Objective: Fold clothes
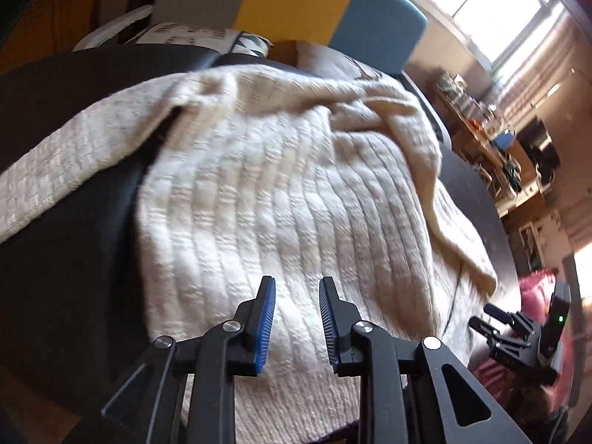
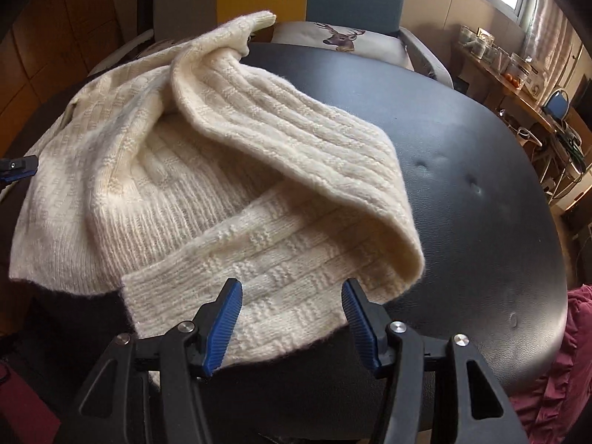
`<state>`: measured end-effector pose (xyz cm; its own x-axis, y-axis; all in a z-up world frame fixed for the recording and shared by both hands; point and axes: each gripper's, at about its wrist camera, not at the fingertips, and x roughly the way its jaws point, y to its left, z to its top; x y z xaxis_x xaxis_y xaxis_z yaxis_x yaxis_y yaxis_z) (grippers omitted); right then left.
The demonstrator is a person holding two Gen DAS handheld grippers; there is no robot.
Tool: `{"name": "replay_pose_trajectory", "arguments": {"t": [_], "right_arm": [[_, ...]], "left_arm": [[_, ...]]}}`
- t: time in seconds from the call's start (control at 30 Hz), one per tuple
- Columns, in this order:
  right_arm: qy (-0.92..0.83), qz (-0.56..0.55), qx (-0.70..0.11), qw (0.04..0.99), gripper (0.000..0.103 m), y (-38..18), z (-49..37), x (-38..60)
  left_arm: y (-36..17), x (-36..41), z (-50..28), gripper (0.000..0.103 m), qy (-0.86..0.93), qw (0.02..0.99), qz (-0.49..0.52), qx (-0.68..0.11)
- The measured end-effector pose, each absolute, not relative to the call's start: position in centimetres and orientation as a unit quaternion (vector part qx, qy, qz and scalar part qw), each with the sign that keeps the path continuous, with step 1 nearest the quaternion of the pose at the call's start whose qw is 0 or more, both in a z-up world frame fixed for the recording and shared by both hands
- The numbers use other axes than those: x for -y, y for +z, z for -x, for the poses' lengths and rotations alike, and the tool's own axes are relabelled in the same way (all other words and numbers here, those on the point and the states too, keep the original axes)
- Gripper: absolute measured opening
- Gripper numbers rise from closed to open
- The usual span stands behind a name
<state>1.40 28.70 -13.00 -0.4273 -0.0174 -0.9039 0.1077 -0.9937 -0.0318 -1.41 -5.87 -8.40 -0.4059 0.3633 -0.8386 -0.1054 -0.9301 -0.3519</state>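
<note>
A cream knitted sweater [image 2: 207, 170] lies rumpled on a black padded table [image 2: 481, 192], filling the left and middle of the right wrist view. One part of it is folded over itself, making a thick rounded fold that runs from the upper middle of the frame down to the lower right of the cloth. A sleeve end [image 2: 259, 22] sticks up at the top centre, near the table's far edge.

The right gripper [image 2: 292, 322] sits at the bottom centre of that view, its jaws spread apart with the ribbed hem of the sweater lying between them; the blue pads [image 2: 222, 329] do not press the cloth.

In the left wrist view the sweater [image 1: 266, 185] covers most of the frame, with the table [image 1: 74, 203] showing dark at the left. The left gripper [image 1: 296, 322] is at the bottom centre, jaws parted with a gap and knit visible under them, holding nothing. The right gripper [image 1: 518, 336] shows at the lower right edge of this view, beside a pink cloth [image 1: 536, 285].

Behind the table stand chairs with a deer cushion [image 2: 340, 39] at the top centre, and a cluttered shelf [image 2: 518, 74] at the upper right
</note>
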Motion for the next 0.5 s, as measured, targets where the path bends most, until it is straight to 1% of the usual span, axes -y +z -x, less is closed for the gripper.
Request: {"name": "replay_pose_trajectory", "arguments": {"t": [0.07, 0.17, 0.2, 0.27, 0.3, 0.33, 0.43, 0.5], "right_arm": [[-0.845, -0.532, -0.033, 0.039, 0.063, -13.8, -1.2, -28.9], [-0.843, -0.534, -0.038, 0.051, 0.063, -14.0, -1.1, -29.1], [-0.842, -0.535, -0.045, 0.052, 0.061, -13.9, -1.2, -29.0], [-0.842, -0.532, -0.066, 0.054, 0.045, -13.8, -1.3, -28.2], [-0.842, -0.531, -0.080, 0.052, 0.018, -13.7, -1.4, -27.8], [-0.842, -0.530, -0.093, 0.049, 0.011, -13.6, -1.5, -27.3], [-0.840, -0.529, -0.116, 0.042, 0.010, -13.0, -1.3, -27.0], [-0.845, -0.519, -0.131, 0.011, 0.010, -11.9, -1.0, -28.1]], "left_arm": [[-9.2, 4.5, 1.3, 0.025, 0.822, 0.150, 0.539, 0.103], [-10.6, 3.3, 1.1, 0.026, 0.811, 0.156, 0.558, 0.081], [-10.9, 3.2, 1.0, 0.027, 0.809, 0.155, 0.562, 0.078], [-11.3, 3.1, 0.8, 0.027, 0.810, 0.158, 0.559, 0.074], [-11.3, 3.0, 0.9, 0.027, 0.810, 0.161, 0.559, 0.071], [-11.3, 3.0, 0.9, 0.027, 0.810, 0.163, 0.559, 0.070], [-11.4, 3.1, 1.1, 0.027, 0.809, 0.170, 0.559, 0.069], [-11.4, 3.1, 1.2, 0.027, 0.808, 0.179, 0.558, 0.060]]}}
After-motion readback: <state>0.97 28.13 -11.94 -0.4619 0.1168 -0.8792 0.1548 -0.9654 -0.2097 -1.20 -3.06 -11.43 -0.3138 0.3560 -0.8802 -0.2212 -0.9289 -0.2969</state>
